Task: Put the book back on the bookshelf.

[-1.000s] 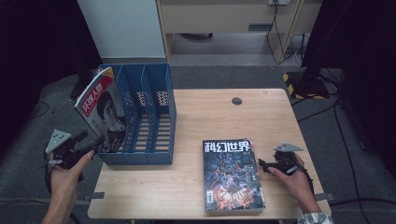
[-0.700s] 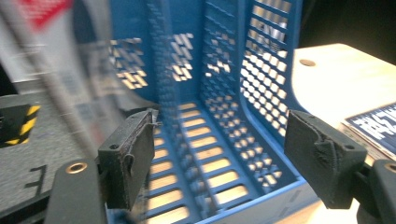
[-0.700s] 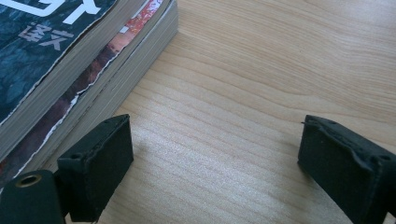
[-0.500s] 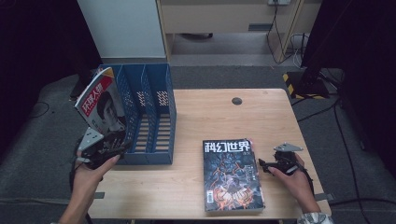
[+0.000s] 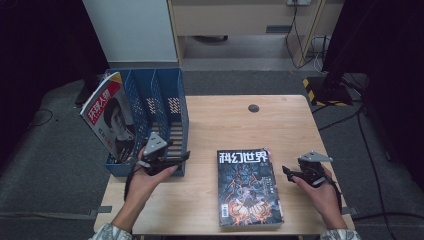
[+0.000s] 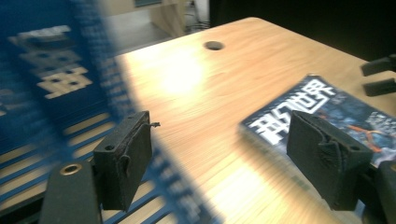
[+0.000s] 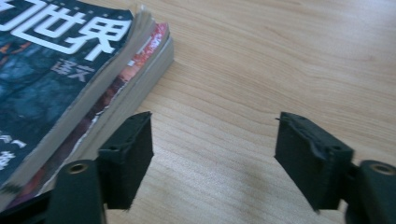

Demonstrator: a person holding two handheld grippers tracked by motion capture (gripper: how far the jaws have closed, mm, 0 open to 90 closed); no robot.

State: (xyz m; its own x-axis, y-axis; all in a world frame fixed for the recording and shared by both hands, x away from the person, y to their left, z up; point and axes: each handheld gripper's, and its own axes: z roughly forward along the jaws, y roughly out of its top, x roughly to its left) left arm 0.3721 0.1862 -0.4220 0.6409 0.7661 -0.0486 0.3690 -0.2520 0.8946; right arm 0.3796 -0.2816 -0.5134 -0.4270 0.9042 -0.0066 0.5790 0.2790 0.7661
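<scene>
A stack of magazines [image 5: 247, 187], its top cover dark with white characters, lies flat on the wooden table [image 5: 300, 125] near the front edge. My right gripper [image 5: 286, 171] rests just right of the stack, open and empty, jaws pointing at its edge. In the right gripper view the open gripper [image 7: 212, 140] is over bare wood with the stack [image 7: 56, 70] to the left. My left gripper [image 5: 186, 156] is open at the front right corner of the blue file holder [image 5: 160, 110]. In the left gripper view the open gripper [image 6: 219, 140] straddles the blurred holder wall [image 6: 112, 93], and the magazine stack [image 6: 317, 102] lies ahead.
A red-and-white magazine [image 5: 107, 117] stands tilted in the holder's leftmost slot. A round cable hole [image 5: 253, 108] is in the table's far middle. Dark floor surrounds the table, and cables run at the back right.
My left gripper has swung right, from beyond the table's left edge to the front of the blue holder. The right gripper and the magazine stack have not moved.
</scene>
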